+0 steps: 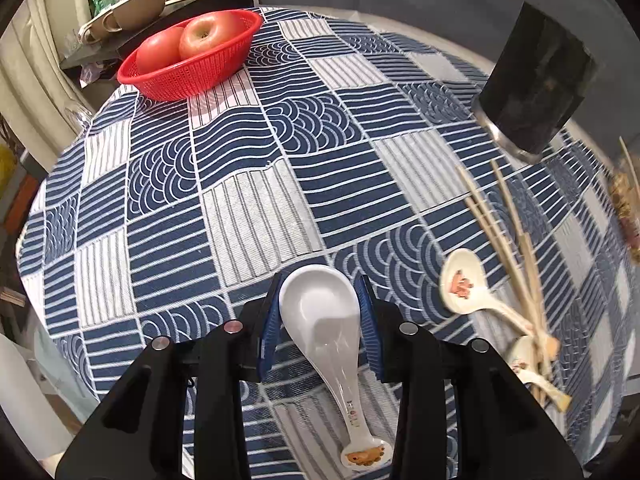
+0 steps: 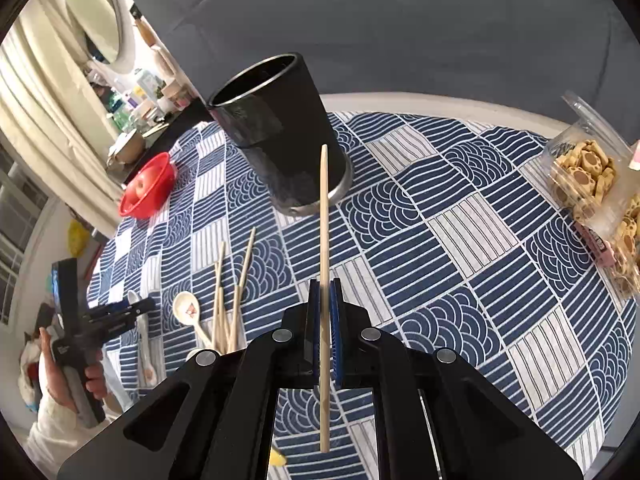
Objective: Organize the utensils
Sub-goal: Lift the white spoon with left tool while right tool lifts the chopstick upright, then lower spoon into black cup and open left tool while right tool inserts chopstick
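The left tool is clamping a white spoon over the desk; the right tool is gripping a chopstick near the black cup.

three ceramic spoons: a white spoon at near centre, a cream spoon and another spoon to its right. four chopsticks: three loose chopsticks left, one lifted chopstick. one black cup far. two apples in one red basket far left.

The black cup's rim is cut off; second spoon lies partly under chopsticks.
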`<control>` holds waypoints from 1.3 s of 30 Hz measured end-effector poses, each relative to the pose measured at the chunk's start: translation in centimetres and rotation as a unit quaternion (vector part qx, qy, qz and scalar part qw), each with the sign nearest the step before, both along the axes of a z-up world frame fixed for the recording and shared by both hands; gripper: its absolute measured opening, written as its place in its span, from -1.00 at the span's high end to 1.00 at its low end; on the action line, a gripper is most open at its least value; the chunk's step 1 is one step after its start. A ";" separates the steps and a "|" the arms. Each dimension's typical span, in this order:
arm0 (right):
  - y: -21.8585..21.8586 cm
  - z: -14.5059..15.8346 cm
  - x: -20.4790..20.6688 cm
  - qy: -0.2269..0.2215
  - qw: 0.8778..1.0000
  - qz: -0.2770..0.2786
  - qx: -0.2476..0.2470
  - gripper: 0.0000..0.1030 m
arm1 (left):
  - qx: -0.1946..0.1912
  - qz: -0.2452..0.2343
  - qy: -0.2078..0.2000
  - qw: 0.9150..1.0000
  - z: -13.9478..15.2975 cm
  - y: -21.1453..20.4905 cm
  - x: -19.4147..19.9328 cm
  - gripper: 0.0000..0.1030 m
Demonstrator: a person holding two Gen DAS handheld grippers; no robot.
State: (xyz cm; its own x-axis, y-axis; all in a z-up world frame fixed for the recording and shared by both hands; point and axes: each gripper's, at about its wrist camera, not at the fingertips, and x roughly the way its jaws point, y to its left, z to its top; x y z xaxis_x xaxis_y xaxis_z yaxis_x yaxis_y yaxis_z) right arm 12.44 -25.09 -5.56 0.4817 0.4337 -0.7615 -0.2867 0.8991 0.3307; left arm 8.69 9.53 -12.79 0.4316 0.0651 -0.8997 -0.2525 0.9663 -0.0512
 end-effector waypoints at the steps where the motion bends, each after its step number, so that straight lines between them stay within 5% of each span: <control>1: 0.0 0.2 -0.3 -0.004 1.000 0.000 0.001 0.91 | -0.007 -0.001 -0.005 1.000 0.2 0.0 -0.2 0.29; 22: -1.9 6.6 -7.4 -0.081 0.997 -0.010 0.009 0.91 | -0.004 -0.033 -0.116 0.993 8.3 -2.1 -3.2 0.31; 39: -3.1 11.1 -6.6 -0.137 0.988 -0.023 0.068 0.91 | 0.046 -0.061 -0.160 0.984 18.3 -3.2 -0.9 0.30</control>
